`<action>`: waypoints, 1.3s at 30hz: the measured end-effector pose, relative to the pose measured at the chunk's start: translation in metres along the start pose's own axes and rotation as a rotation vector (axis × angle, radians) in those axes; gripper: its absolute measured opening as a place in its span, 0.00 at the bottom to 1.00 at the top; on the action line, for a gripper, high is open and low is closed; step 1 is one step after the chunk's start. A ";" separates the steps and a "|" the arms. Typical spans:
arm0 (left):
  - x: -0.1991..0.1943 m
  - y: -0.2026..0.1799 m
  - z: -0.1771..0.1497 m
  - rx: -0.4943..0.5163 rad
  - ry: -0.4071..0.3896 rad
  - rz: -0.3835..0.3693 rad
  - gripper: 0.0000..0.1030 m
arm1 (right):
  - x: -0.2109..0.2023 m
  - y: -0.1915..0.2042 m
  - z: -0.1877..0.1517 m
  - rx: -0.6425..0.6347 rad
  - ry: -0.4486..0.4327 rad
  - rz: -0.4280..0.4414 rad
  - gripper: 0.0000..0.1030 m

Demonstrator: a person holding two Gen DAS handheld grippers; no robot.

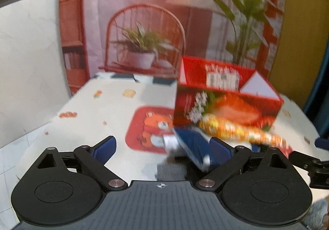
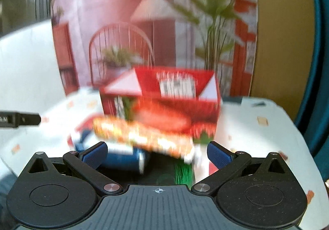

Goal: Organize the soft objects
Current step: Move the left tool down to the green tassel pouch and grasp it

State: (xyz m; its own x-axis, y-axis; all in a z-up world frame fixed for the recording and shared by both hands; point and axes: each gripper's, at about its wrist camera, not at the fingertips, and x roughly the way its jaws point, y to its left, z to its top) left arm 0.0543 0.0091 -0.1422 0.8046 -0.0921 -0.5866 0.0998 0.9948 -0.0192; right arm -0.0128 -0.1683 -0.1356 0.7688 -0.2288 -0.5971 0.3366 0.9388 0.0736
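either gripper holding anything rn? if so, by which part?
Nothing is held. Left gripper and right gripper are both open, fingers spread apart. The orange patterned packet and blue packet lie in front of the red box, ungripped.

The left gripper hung with its jaws spread wide over the white patterned table, while to the right a blurred orange packet lay over a blue packet just near of the open red box.
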 end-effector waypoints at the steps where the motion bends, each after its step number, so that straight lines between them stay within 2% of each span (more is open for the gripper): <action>1: 0.004 -0.002 -0.006 0.013 0.018 -0.010 0.92 | 0.004 0.002 -0.006 -0.010 0.014 -0.008 1.00; 6: 0.022 -0.006 -0.033 0.052 0.115 -0.069 0.78 | 0.019 0.006 -0.036 -0.065 0.091 -0.023 0.98; 11: 0.034 -0.009 -0.042 0.058 0.150 -0.116 0.70 | 0.032 0.000 -0.054 -0.053 0.206 0.044 0.75; 13: 0.036 -0.012 -0.045 0.067 0.157 -0.135 0.69 | 0.038 -0.002 -0.058 -0.045 0.238 0.060 0.69; 19: 0.047 -0.025 -0.055 0.075 0.224 -0.206 0.50 | 0.048 -0.005 -0.064 -0.020 0.297 0.087 0.50; 23: 0.052 -0.030 -0.060 0.079 0.254 -0.247 0.41 | 0.051 -0.005 -0.066 -0.019 0.315 0.098 0.49; 29: 0.056 -0.036 -0.065 0.096 0.262 -0.277 0.40 | 0.059 -0.006 -0.067 -0.014 0.336 0.113 0.46; 34: 0.063 -0.036 -0.066 0.061 0.287 -0.281 0.40 | 0.066 0.002 -0.070 -0.047 0.339 0.124 0.46; 39: 0.067 -0.035 -0.056 0.021 0.273 -0.322 0.40 | 0.073 0.011 -0.069 -0.089 0.323 0.148 0.46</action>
State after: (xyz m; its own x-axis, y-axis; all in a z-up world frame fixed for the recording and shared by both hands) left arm 0.0717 -0.0294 -0.2257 0.5463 -0.3803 -0.7463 0.3351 0.9158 -0.2214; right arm 0.0100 -0.1567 -0.2335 0.5894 -0.0086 -0.8078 0.1748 0.9776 0.1172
